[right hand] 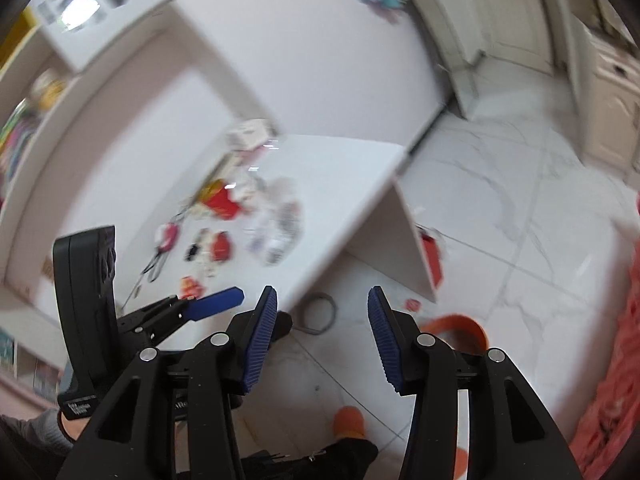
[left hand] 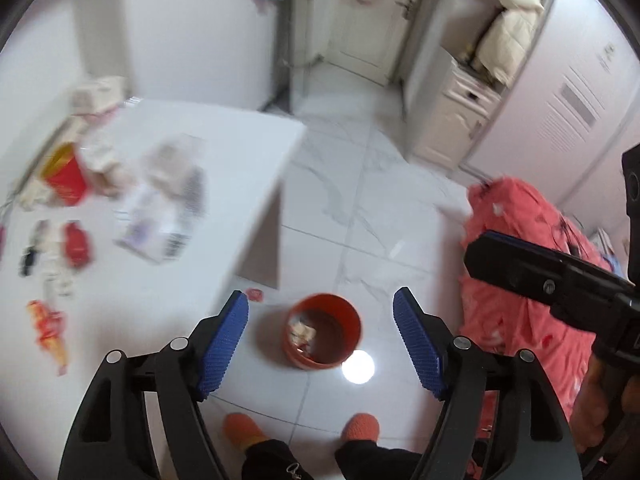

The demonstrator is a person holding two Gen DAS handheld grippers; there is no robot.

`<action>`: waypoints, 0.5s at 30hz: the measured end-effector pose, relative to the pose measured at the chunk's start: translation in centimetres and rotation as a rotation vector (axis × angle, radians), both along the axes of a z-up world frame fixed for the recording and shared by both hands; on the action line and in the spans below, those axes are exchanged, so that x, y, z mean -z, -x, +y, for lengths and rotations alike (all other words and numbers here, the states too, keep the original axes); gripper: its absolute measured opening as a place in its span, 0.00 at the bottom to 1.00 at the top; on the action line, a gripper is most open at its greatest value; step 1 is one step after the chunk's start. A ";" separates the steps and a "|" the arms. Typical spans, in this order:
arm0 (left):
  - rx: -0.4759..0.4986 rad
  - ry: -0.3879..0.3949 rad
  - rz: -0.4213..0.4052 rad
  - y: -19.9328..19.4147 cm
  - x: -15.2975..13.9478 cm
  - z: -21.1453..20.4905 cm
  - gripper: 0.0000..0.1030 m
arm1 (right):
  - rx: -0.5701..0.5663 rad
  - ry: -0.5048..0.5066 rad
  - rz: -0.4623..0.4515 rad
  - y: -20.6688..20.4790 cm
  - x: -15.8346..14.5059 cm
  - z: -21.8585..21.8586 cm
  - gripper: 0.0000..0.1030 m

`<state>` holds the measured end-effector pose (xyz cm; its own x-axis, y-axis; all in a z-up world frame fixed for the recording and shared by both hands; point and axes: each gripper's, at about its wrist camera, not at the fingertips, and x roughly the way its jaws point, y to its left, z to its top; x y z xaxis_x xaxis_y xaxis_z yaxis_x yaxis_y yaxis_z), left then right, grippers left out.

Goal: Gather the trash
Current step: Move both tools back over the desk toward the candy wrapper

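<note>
My left gripper stands open and holds nothing, high above an orange bin on the floor that has scraps inside. Trash lies blurred on the white table: a red carton, a red wrapper, an orange-red wrapper and crumpled papers. My right gripper is open and empty too, over the table's near edge. The bin shows partly behind its right finger. The red carton and red wrapper lie further back on the table.
A small red scrap lies on the tiled floor beside the table leg. A person's orange slippers stand near the bin. Red-pink bedding fills the right side. A cable loop and a red bag sit under the table.
</note>
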<state>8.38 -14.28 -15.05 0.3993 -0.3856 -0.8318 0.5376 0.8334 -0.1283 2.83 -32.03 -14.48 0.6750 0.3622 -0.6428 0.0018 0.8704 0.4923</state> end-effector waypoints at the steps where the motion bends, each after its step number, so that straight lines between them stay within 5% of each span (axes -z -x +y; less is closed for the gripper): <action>1: -0.021 0.000 -0.011 0.3 -0.6 0.6 0.73 | -0.022 0.002 -0.012 -0.2 -0.6 0.7 0.47; 15: -0.395 0.007 -0.078 1.2 -4.7 13.7 0.80 | -0.353 0.040 -0.111 -4.2 -5.3 12.2 0.47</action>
